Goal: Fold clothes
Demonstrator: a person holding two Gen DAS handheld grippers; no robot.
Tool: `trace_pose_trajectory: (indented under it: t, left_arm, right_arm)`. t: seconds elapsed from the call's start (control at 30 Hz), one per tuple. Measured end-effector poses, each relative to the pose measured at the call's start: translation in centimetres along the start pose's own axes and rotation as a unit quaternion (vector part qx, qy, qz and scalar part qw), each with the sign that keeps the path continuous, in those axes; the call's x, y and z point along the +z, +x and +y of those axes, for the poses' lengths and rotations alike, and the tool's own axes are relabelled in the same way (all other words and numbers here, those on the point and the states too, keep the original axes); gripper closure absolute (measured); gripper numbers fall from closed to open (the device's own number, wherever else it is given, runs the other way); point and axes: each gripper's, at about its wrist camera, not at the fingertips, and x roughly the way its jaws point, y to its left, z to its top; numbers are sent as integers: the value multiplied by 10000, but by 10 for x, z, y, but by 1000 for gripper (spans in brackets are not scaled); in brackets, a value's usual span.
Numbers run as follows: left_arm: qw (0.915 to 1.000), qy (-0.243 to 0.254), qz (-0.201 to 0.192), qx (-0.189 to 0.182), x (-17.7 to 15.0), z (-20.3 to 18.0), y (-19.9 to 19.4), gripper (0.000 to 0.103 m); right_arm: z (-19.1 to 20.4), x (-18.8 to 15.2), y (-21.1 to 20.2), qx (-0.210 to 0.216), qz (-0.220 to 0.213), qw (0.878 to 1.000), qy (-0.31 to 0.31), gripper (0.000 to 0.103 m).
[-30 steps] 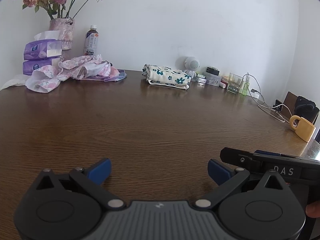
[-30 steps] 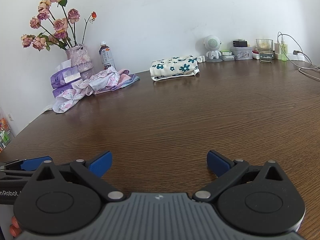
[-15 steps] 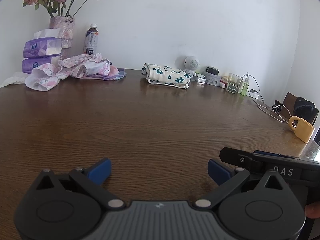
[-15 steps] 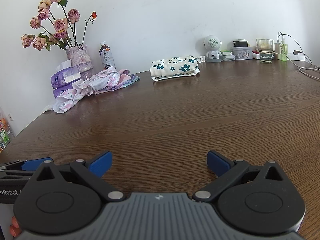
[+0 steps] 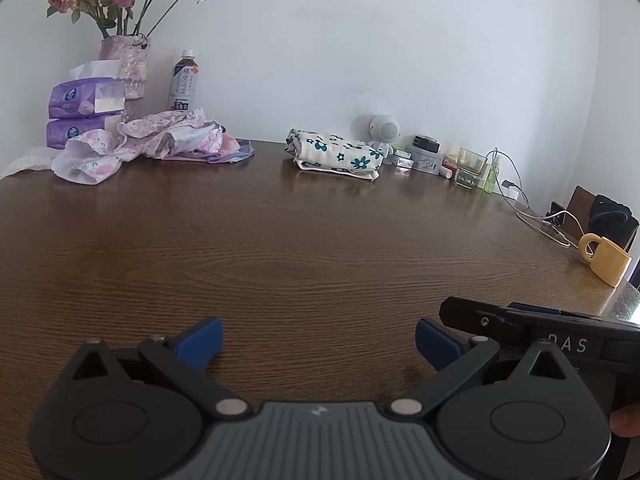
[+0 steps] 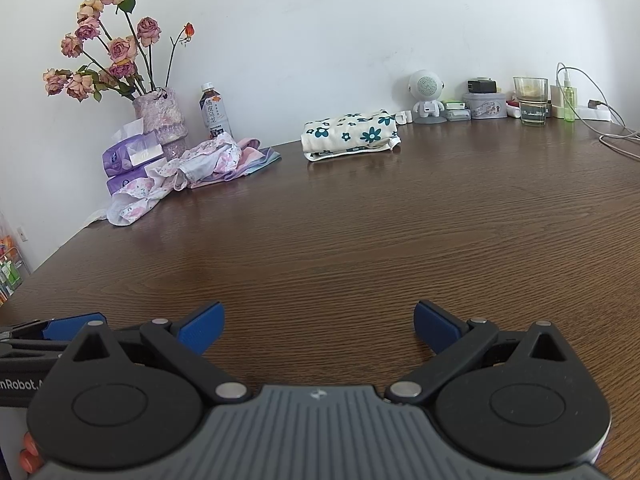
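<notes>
A heap of unfolded pink floral clothes (image 5: 152, 144) (image 6: 192, 168) lies at the far left of the brown table. A folded white cloth with teal flowers (image 5: 334, 155) (image 6: 352, 134) lies at the far middle, near the wall. My left gripper (image 5: 318, 344) is open and empty, low over the near table. My right gripper (image 6: 318, 328) is open and empty beside it, also low over the near table. Both are far from the clothes. The right gripper's side shows in the left wrist view (image 5: 540, 330).
A vase of dried roses (image 6: 160, 120), tissue packs (image 5: 86, 98) and a bottle (image 5: 184, 82) stand behind the heap. A robot-shaped speaker (image 6: 427, 96), small boxes, a glass (image 6: 530, 100) and cables line the far right. A yellow mug (image 5: 606, 258) sits at the right edge.
The left wrist view has tilted slightly, so the far objects sit a little lower and more of the flowers shows. The right gripper has not moved. Both stay open.
</notes>
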Motion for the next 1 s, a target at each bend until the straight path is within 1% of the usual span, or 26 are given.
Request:
trace_pose_trajectory:
  t: [1.0]
  left_arm:
    - [9999,99,-68,75,0,-2,-1,0]
  right_arm:
    - [1,-1,-1,-46,-63,10000,3,0]
